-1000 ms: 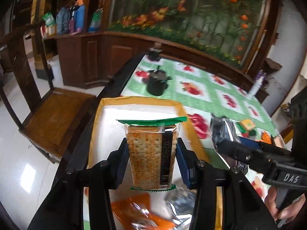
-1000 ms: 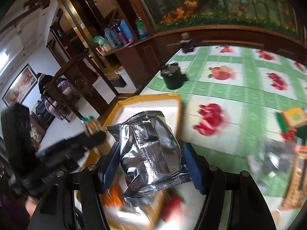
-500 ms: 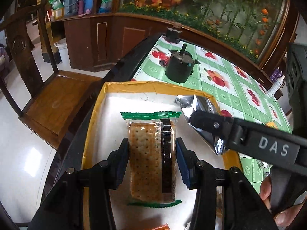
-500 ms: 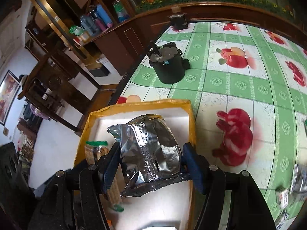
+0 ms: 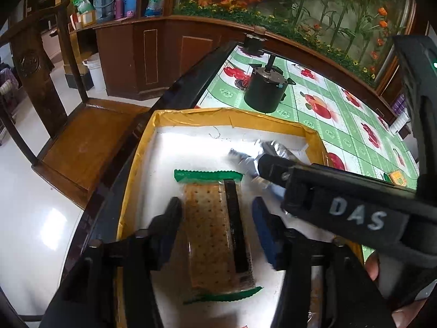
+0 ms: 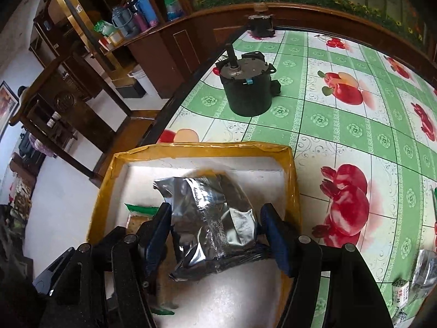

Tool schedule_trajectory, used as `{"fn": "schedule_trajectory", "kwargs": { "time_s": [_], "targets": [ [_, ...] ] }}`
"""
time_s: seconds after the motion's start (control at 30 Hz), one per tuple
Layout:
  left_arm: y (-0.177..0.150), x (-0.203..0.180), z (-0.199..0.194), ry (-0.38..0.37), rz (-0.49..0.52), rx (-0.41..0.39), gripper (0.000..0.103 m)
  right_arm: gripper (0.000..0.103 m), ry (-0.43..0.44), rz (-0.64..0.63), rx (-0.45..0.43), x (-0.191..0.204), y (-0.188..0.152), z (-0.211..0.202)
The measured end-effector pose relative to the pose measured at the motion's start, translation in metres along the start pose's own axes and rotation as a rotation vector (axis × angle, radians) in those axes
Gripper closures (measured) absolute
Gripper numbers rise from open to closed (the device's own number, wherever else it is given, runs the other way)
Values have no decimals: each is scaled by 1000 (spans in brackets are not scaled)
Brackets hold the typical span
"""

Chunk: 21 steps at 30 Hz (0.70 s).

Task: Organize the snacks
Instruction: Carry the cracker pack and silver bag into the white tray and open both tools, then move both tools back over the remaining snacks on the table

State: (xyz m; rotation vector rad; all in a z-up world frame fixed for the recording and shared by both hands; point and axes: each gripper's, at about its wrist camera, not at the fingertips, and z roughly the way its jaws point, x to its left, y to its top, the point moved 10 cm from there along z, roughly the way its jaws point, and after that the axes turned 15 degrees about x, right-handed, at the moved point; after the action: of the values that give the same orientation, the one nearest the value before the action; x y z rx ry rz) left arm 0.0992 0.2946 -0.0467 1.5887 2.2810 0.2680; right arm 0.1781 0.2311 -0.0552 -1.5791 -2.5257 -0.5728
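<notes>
A cracker pack (image 5: pixel 218 229) with green ends lies flat on the white floor of a yellow-rimmed box (image 5: pixel 191 116). My left gripper (image 5: pixel 215 218) is open around it, with a gap on both sides. My right gripper (image 6: pixel 215 229) is low inside the same box (image 6: pixel 202 147), and a crumpled silver foil bag (image 6: pixel 215 224) sits between its fingers. The left finger stands slightly off the bag. The foil bag (image 5: pixel 262 153) also shows in the left wrist view beyond the right gripper's finger. The cracker pack's green end (image 6: pixel 139 209) shows at the right view's left.
A black cylindrical motor (image 6: pixel 245 87) stands on the green fruit-print tablecloth (image 6: pixel 341 125) beyond the box. More snack packs (image 6: pixel 420 276) lie at the right on the table. A wooden chair (image 5: pixel 90 136) stands left of the table edge.
Both grippers came down into the box. The left gripper opened and let go of the cracker pack, which now lies on the box floor. The right gripper's jaws widened around the foil bag.
</notes>
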Motion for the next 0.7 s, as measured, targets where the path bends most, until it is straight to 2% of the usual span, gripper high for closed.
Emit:
{"fn": "schedule_trajectory", "kwargs": {
  "time_s": [0.17, 0.33, 0.47, 0.6, 0.7],
  "targets": [
    [-4, -1, -3, -7, -4, 4, 42, 32, 48, 2, -8, -2, -3, -10],
    [-9, -8, -28, -24, 2, -47, 42, 32, 146, 23, -65, -12, -17, -41],
    [-15, -21, -50, -67, 5, -86, 41, 32, 200, 38, -100, -30, -40, -65],
    [-26, -52, -70, -105, 57, -118, 40, 32, 257, 67, -138, -64, -68, -90],
    [-37, -84, -79, -124, 115, -126, 39, 32, 267, 96, -168, -97, -88, -108]
  ]
}}
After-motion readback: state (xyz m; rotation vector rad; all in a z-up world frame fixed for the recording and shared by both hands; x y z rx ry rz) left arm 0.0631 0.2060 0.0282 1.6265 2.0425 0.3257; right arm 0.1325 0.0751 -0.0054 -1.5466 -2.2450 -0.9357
